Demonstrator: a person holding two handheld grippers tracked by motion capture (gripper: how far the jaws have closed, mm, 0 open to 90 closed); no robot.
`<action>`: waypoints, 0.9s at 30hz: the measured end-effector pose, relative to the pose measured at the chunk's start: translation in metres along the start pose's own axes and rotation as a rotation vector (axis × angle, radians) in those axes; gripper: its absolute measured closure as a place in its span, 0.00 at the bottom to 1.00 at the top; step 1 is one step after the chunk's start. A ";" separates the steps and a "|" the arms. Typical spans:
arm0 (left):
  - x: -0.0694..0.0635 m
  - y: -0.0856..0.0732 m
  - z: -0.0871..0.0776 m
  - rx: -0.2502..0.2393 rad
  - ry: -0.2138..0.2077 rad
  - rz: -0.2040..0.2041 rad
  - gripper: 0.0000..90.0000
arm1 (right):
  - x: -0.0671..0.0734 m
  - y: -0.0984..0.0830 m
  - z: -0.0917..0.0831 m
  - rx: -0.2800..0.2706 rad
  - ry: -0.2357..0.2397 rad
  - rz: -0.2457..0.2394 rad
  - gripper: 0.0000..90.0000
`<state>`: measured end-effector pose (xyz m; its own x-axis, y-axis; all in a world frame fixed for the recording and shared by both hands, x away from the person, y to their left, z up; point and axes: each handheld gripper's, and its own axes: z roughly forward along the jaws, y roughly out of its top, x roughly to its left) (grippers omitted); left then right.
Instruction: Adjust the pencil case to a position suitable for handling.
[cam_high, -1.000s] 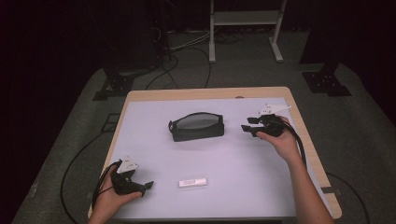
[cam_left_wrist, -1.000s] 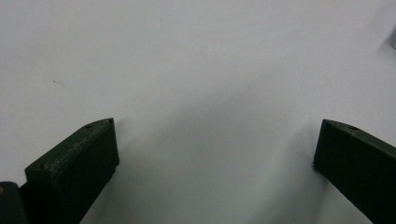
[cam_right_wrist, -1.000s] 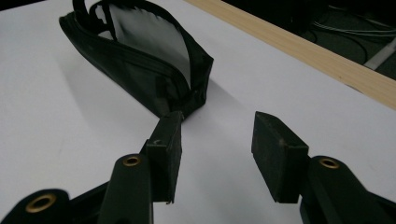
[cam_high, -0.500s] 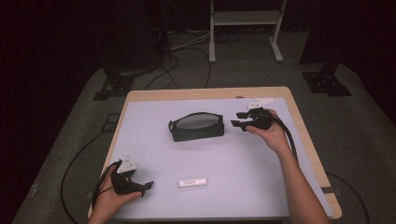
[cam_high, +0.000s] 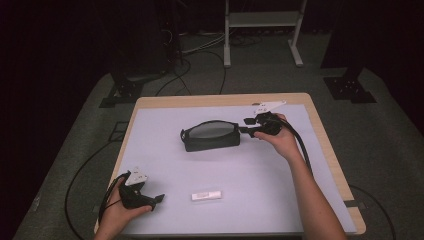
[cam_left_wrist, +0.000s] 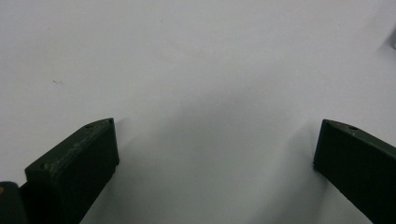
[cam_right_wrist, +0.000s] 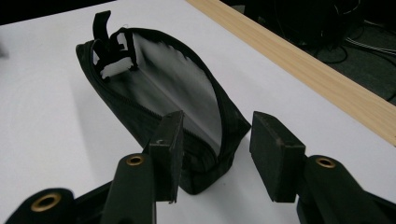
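right gripper (cam_high: 248, 127) jaws half apart, arm extended; left gripper (cam_high: 159, 198) jaws wide.

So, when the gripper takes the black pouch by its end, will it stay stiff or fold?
The black pouch looks like soft zipped fabric, so its wall will probably buckle between the pads of the right gripper. It seems light, so it may slide on the smooth white table cover when pushed.

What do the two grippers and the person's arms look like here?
Both grippers are black, handheld, with two flat, blocky jaws. The right gripper has brass-coloured rivets at the jaw bases, a pale three-cornered plate on top and a thick black cable trailing along the forearm. The left gripper carries a similar plate and a black cable. Both forearms are bare, no sleeves visible.
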<state>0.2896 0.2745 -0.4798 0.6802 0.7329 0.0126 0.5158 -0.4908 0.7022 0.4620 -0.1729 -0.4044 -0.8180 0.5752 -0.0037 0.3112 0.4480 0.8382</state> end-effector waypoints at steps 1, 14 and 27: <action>0.000 0.000 0.000 0.000 0.000 0.000 0.00 | 0.000 0.002 0.002 -0.002 0.004 -0.004 0.60; 0.000 0.000 0.000 0.000 0.000 0.000 0.00 | 0.001 0.017 0.024 0.012 0.032 -0.020 0.59; 0.000 0.000 0.000 -0.002 0.000 -0.002 0.00 | 0.001 0.033 0.049 0.022 0.065 -0.045 0.59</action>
<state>0.2894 0.2744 -0.4799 0.6793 0.7338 0.0117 0.5158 -0.4887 0.7037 0.4949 -0.1234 -0.4039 -0.8610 0.5085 -0.0049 0.2832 0.4875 0.8259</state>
